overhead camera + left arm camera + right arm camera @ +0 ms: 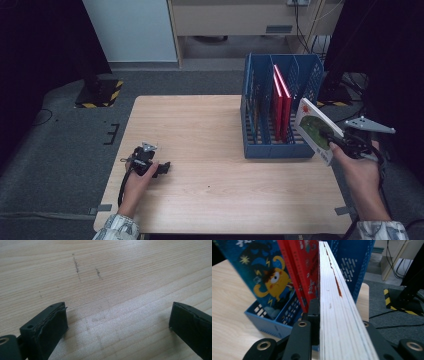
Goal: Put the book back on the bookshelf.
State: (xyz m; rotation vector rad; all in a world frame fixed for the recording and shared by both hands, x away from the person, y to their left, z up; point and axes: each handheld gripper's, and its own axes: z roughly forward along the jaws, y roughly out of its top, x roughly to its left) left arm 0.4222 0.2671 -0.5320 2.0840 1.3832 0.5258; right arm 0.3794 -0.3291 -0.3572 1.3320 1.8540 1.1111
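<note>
A white picture book (314, 128) with a green cover drawing hangs tilted in the air just right of the blue file rack (250, 107). My right gripper (334, 140) is shut on its lower edge. In the right gripper view the book's page edge (337, 315) runs straight up between the jaws, with the rack (362, 265) behind it. Two red books (281, 102) stand in the rack's middle slot, and a blue monster book (262, 275) leans in another slot. My left gripper (161, 169) rests on the table at the left, open, with bare wood (117, 312) between its jaws.
The wooden table (200, 135) has bare room between the left gripper and the rack. The rack stands at the table's right rear. Beyond the table lie grey floor, a yellow-and-black striped stand base (102, 95) and cables (350, 80) at the right.
</note>
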